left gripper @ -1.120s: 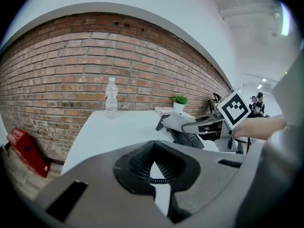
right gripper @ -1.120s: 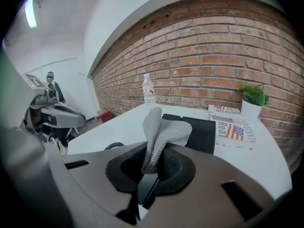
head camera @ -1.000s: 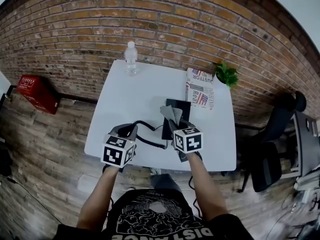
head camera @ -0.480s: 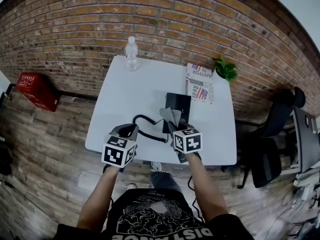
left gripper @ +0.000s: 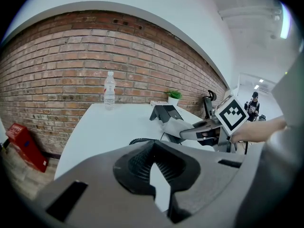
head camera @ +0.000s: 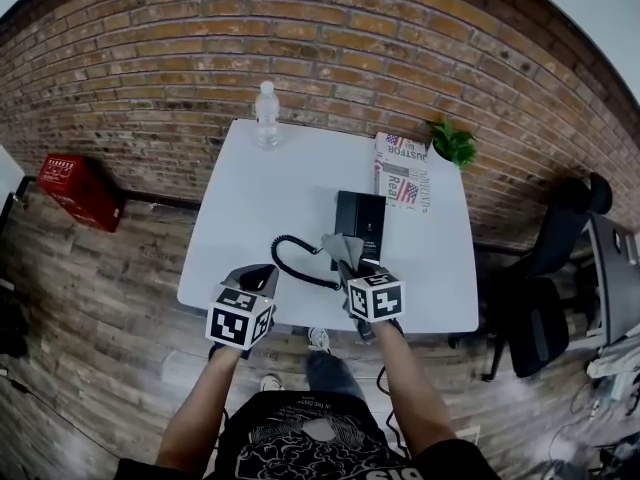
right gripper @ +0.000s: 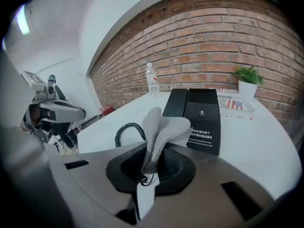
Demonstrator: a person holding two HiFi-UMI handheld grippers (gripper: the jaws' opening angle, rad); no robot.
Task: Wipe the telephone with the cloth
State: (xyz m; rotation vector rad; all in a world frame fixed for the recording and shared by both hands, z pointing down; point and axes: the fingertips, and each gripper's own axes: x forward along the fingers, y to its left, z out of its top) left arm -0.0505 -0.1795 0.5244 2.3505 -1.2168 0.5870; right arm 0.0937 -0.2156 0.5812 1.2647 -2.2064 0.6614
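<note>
A black telephone (head camera: 360, 218) lies on the white table (head camera: 260, 198), its coiled cord (head camera: 295, 263) looping off to the left. My right gripper (head camera: 352, 263) is shut on a grey cloth (head camera: 345, 246), which stands up just in front of the phone's near end. In the right gripper view the cloth (right gripper: 161, 129) rises from the right gripper (right gripper: 149, 167), with the telephone (right gripper: 202, 115) and cord (right gripper: 127, 129) behind it. My left gripper (head camera: 262, 273) hangs at the table's front edge, left of the cord. The left gripper (left gripper: 153, 163) is shut with nothing in it.
A water bottle (head camera: 266, 113) stands at the table's far edge. A newspaper (head camera: 402, 171) and a small potted plant (head camera: 452, 145) sit at the far right corner. A black office chair (head camera: 545, 268) is right of the table, a red box (head camera: 80, 188) on the floor at left.
Both grippers have drawn back a little toward the table's front edge, so more of the telephone shows beyond the cloth. The cloth stays in the right gripper.
</note>
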